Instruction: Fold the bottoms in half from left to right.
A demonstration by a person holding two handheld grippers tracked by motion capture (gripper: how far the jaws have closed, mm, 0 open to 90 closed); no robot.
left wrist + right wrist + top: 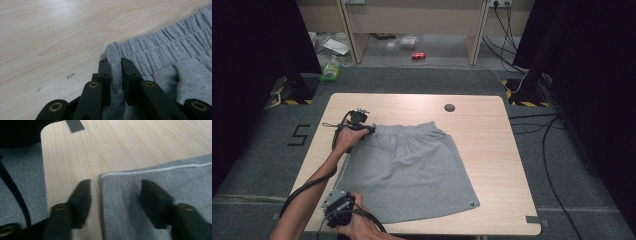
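- Two black two-jaw tools work on one grey knitted pair of shorts (pixel 409 170), which lies flat on the pale wood-grain surface (pixel 492 150), waistband toward the far edge and hem toward the person.
- Nearest the person, the right tool (pixel 343 207) sits at the near left corner of the shorts. In the right gripper view its jaws stand partly apart, one on the bare surface just beside the cloth, the other over the grey fabric, with the corner and its white-stitched edge (pixel 150 171) between them. The pads do not press on the cloth, so this tool (pixel 115 195) grips nothing.
- One small dark tag (pixel 472 204) sits at the near right corner of the hem; any writing on it is too small to read.
- One grey strip (pixel 532 219) lies at the near right corner of the surface.
- Farther off, the left tool (pixel 364 127) is at the far left corner of the shorts. In the left gripper view its jaws are pinched tight on a fold of the gathered elastic waistband (pixel 160 45), with grey cloth squeezed between the two pads (pixel 115 72).
- One round dark grommet (pixel 449 107) is set in the surface near its far edge, apart from the shorts.
- One "5" (pixel 300 135) is marked in black on the grey carpet to the left of the surface.
- Beyond the surface, on the floor, stand one green bottle (pixel 331 70) and one small red item (pixel 418 56); their labels cannot be read.
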